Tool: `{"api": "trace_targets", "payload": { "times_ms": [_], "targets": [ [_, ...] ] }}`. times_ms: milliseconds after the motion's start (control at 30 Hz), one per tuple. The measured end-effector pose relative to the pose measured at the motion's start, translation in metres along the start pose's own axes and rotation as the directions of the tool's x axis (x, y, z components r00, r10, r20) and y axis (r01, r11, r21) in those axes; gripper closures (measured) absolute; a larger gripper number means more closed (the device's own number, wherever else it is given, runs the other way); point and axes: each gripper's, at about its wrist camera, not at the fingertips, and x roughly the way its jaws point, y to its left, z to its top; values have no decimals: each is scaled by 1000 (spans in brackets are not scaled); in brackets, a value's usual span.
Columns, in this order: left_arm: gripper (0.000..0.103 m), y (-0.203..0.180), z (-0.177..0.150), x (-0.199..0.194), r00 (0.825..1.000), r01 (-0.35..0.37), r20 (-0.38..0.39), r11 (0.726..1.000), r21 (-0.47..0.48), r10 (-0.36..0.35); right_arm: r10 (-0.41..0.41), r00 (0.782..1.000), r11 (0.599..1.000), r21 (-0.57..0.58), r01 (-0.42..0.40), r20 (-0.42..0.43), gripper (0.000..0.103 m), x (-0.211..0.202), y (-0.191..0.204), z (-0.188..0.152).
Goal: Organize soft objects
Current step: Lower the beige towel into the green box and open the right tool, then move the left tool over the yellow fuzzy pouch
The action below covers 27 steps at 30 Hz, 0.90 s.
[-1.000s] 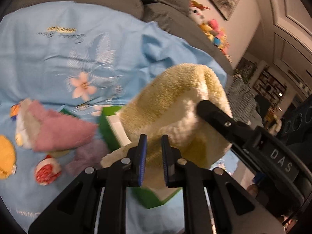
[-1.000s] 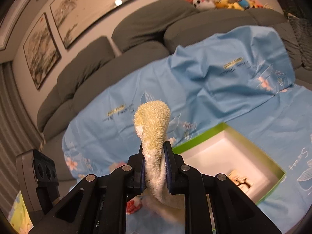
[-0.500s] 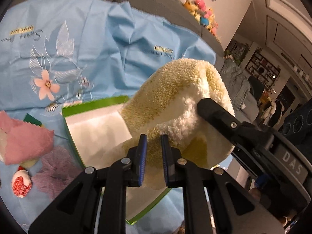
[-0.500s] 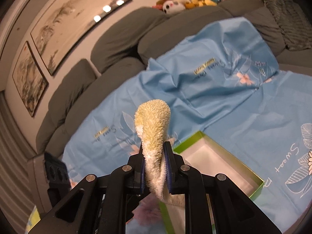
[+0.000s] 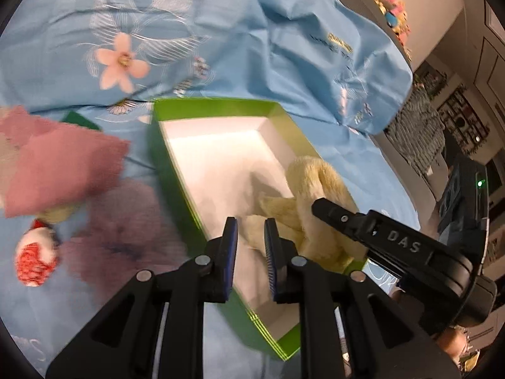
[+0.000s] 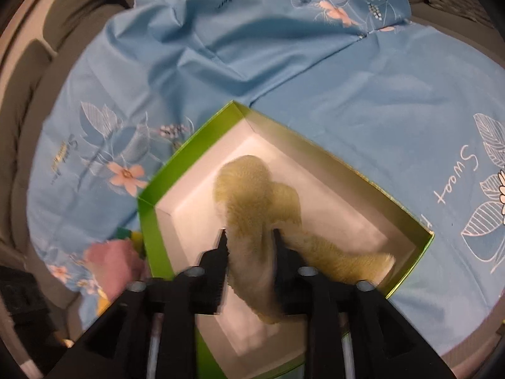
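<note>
A green box [image 5: 176, 170] with a white inside lies on the blue flowered sheet; it also shows in the right wrist view [image 6: 148, 221]. A fluffy yellow towel [image 6: 249, 189] lies crumpled inside the box, seen too in the left wrist view [image 5: 318, 195]. My right gripper [image 6: 249, 237] is down in the box with its jaws apart around a fold of the towel. My left gripper [image 5: 251, 224] hovers over the box's near part, jaws narrowly apart and empty.
Left of the box lie a pink cloth [image 5: 60, 170], a purple cloth [image 5: 126, 221] and a small red and white soft toy [image 5: 34, 259]. The blue sheet [image 6: 378, 94] covers a grey sofa. Plush toys [image 5: 388, 3] sit on the sofa back.
The right gripper came down from above into the box with the towel and its jaws have spread. The towel now rests in the box. The left gripper tilted down over the box.
</note>
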Motion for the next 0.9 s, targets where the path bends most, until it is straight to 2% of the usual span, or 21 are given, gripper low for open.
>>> {"api": "trace_targets", "payload": {
  "times_ms": [33, 67, 100, 233, 300, 433, 567, 733, 800, 900],
  "targets": [
    [84, 7, 1, -6, 1000, -7, 8, 1000, -6, 7, 6, 1000, 1000, -10, -6, 8, 39, -3, 4, -1],
    [82, 14, 1, -15, 1000, -15, 17, 1000, -15, 15, 20, 1000, 1000, -20, -19, 22, 25, -8, 9, -3],
    [78, 20, 0, -21, 999, -20, 25, 1000, -21, 21, 33, 999, 999, -29, -32, 38, 21, -13, 14, -2],
    [60, 56, -2, -63, 996, -66, 64, 996, -61, 69, 85, 991, 989, -126, -73, 99, 20, -46, 46, -10],
    [57, 73, -2, -86, 991, -96, 87, 992, -81, 103, 121, 984, 981, -169, -98, 131, 20, -59, 58, -17],
    [47, 109, -10, -138, 967, -194, 151, 976, -96, 207, 196, 969, 948, -282, -147, 153, 20, -84, 94, -46],
    [47, 143, -15, -183, 931, -296, 184, 946, -131, 317, 286, 941, 890, -415, -191, 181, 20, -116, 142, -81],
    [46, 168, -23, -239, 926, -282, 216, 947, -151, 310, 351, 912, 871, -431, -235, 211, 19, -157, 195, -101],
    [43, 175, -25, -269, 911, -289, 258, 945, -155, 321, 384, 896, 857, -449, -255, 224, 20, -179, 217, -107],
    [38, 179, -30, -303, 880, -316, 320, 935, -159, 352, 407, 879, 837, -487, -249, 250, 19, -207, 244, -115]
  ]
}}
